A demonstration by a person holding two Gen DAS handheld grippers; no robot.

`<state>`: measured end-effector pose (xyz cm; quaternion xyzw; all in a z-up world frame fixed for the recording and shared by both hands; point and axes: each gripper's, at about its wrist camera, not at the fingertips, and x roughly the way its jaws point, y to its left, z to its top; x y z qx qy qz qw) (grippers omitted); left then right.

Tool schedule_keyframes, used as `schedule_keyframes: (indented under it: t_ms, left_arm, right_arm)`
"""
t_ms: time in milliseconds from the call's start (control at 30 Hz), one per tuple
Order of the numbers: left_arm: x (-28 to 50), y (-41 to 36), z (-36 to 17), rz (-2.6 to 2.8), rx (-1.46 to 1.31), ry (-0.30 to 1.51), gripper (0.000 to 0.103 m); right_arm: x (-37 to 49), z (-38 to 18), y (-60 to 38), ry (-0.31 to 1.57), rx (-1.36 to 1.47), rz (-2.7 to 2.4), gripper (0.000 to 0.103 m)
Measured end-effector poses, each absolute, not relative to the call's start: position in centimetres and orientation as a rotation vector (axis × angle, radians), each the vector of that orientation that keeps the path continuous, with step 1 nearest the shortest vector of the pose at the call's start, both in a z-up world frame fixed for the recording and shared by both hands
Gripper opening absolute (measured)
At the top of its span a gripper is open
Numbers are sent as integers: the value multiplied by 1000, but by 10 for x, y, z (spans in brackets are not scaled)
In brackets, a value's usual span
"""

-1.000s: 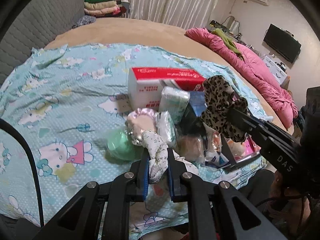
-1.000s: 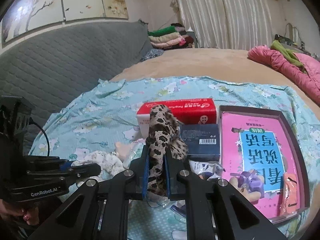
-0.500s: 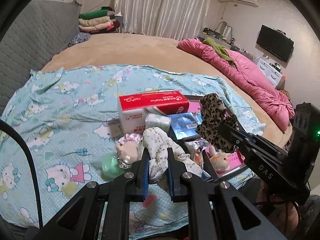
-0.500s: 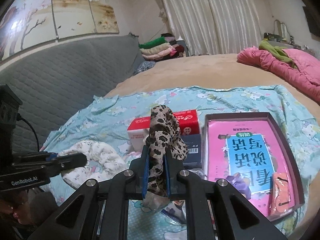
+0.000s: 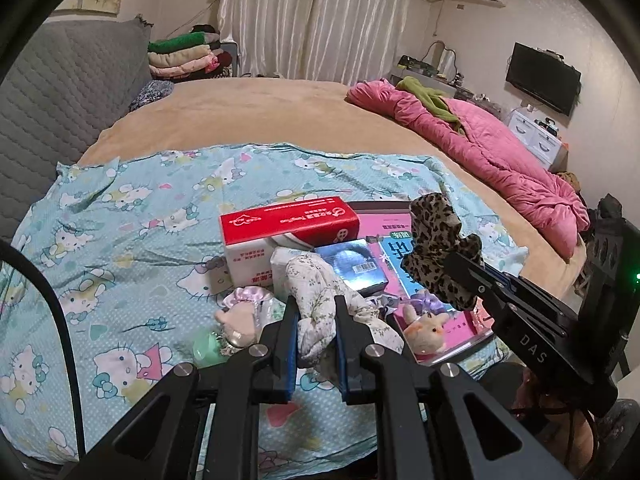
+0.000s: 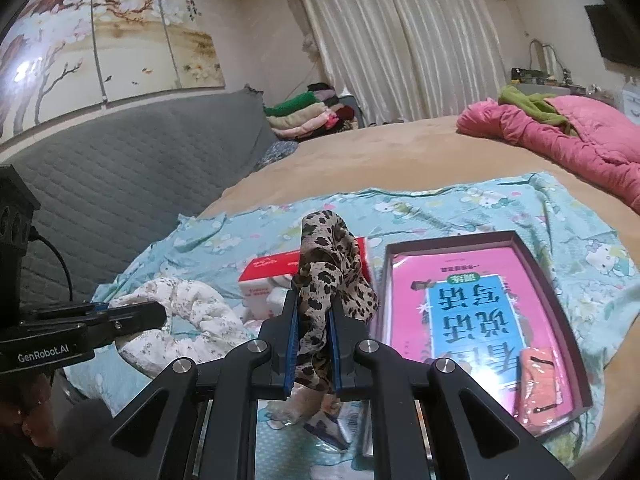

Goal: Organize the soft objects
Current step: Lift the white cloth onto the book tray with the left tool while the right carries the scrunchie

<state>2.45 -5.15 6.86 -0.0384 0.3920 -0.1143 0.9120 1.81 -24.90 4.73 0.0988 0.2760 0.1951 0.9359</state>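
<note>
**Lifting both scrunchies clear of the pile**

Holding firm, your left gripper has its fingers clamped on the floral scrunchie, your right gripper on the leopard scrunchie. Both have risen off the clutter since a second ago, above the tissue box and tray on the bed sheet. You're free to carry them somewhere.

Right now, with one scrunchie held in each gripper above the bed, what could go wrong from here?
1. The floral scrunchie hangs loose below the left gripper; its drooping end could snag the plush bunny or the pink scrunchie beneath it.
2. The leopard scrunchie is pinched only by a fold in the right gripper, so it may slip out.
3. The two grippers are close together and could collide.
</note>
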Motion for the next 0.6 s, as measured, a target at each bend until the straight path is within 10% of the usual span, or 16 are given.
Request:
schedule_keyframes:
  t_ms: [600]
  left_arm:
    - [38,-109,83,-300,-1,793,15]
  right_arm:
    - [17,51,-307,513,322,291,13]
